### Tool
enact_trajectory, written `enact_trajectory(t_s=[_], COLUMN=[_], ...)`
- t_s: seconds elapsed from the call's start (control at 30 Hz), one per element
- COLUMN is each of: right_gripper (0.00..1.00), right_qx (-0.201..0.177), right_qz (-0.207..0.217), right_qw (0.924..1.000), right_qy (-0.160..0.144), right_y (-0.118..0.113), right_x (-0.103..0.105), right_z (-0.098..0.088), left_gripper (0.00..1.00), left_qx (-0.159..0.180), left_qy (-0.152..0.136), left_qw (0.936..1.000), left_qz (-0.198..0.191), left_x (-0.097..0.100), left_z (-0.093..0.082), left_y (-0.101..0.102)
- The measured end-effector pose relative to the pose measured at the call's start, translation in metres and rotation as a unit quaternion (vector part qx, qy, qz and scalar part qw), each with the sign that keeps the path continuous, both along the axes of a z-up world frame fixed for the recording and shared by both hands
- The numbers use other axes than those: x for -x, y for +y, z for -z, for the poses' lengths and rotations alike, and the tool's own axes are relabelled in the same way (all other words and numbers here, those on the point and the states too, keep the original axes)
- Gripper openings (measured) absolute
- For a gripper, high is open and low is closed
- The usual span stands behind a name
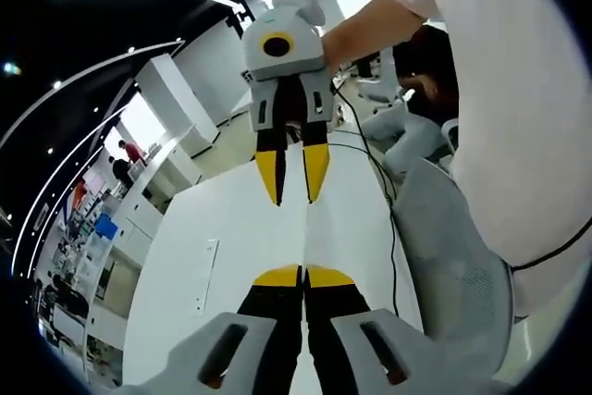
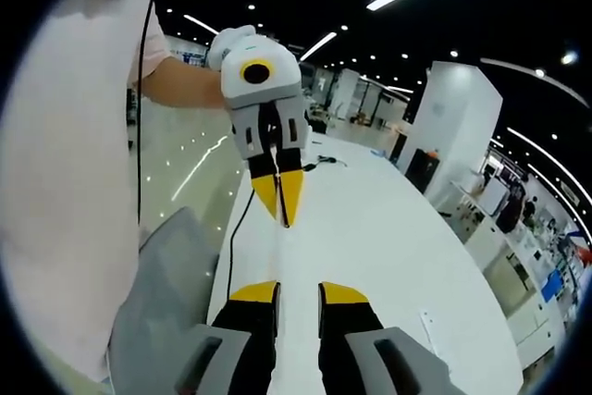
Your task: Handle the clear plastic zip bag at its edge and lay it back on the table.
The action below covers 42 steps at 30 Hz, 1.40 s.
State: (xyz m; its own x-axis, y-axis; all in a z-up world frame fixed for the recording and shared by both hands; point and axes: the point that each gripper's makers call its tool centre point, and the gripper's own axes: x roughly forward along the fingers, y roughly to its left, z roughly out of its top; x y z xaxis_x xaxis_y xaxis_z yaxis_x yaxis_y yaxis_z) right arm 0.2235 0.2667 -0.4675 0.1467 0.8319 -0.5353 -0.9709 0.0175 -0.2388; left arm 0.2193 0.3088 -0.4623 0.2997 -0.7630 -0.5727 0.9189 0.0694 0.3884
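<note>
1. The zip bag (image 1: 305, 233) is clear and hard to see. In the left gripper view it reads as a faint thin line in the air above the table (image 1: 231, 228), running from the left gripper's tips up to the right gripper. In the right gripper view the same faint line (image 2: 283, 256) hangs below the left gripper's yellow tips
2. The left gripper (image 1: 302, 275) has its jaws pressed together with no gap between the yellow tips, and the faint line of the bag's edge starts there, so it appears to pinch that edge. In the right gripper view it (image 2: 281, 215) points down toward the camera, its tips meeting in one point
3. The right gripper (image 2: 298, 291) has its jaws narrowly apart, with bare table showing through the gap. In the left gripper view it (image 1: 296, 193) faces the left one, its two tips on either side of the faint line and not touching it
4. A hand and forearm (image 1: 361, 34) hold the right gripper, and a person in a white shirt (image 1: 518, 90) stands just beside the table
5. A grey mesh chair (image 1: 453, 256) stands between the person and the table edge, and a black cable (image 1: 393, 228) trails along that edge
6. A small flat strip (image 1: 207, 275) lies on the white table, well apart from both grippers
</note>
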Motion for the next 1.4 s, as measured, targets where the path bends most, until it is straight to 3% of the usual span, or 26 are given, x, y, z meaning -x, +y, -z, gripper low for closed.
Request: enact_trajectory(t_s=[1.4], right_gripper=[0.00], right_qx=[0.022], right_qz=[-0.015], right_qw=[0.9995], right_qy=[0.017], right_y=[0.004], right_x=[0.010], right_z=[0.017], left_gripper=[0.00], left_qx=[0.020], left_qy=[-0.020], left_qw=[0.9996], left_qz=[0.009], left_x=[0.002], left_z=[-0.014], left_y=[-0.012])
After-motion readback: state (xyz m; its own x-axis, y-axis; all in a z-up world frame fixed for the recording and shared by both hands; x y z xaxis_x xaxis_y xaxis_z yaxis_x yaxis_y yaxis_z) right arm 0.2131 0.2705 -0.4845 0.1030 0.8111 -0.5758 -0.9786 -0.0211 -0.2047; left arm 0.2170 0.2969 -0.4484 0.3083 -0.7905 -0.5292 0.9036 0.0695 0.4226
